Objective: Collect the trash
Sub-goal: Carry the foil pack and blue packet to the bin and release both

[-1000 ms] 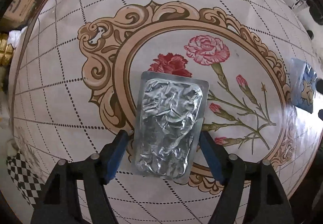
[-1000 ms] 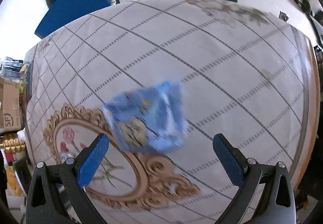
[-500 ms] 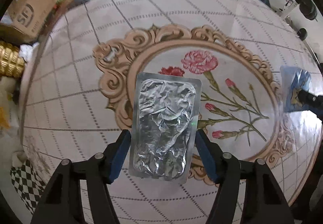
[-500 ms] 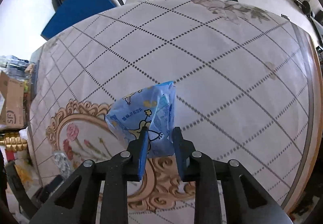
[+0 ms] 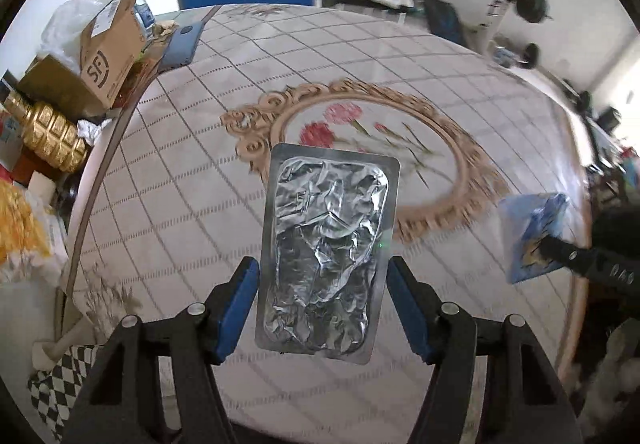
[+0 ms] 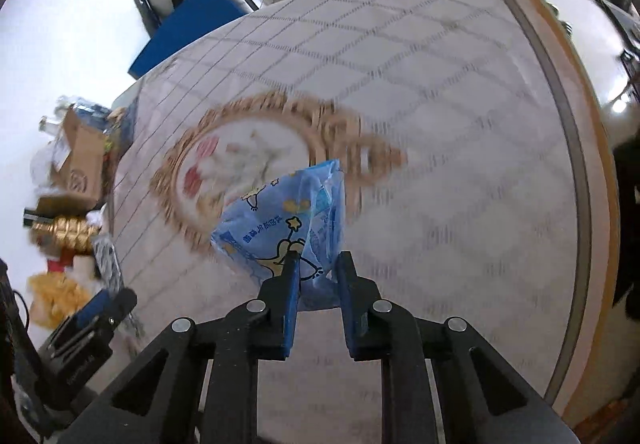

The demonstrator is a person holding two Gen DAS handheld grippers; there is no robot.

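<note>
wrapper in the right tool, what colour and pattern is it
Light blue wrapper with cartoon ducks, yellow stars and blue text; clearest in the right wrist view.

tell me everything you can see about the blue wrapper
The blue wrapper is a thin, glossy plastic pouch, crumpled into a rough tent shape, printed with white cartoon figures, yellow stars and blue lettering. It hangs above the patterned tablecloth, its lower edge between the right tool's blue pads, whose jaws are closing. Nothing else touches it.

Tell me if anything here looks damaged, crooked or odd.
Only the trash itself looks damaged. The silver blister pack gripped between the left gripper's jaws has crumpled, torn foil. The blue wrapper pinched in the right gripper is creased and bent. The tablecloth shows no spill.
</note>
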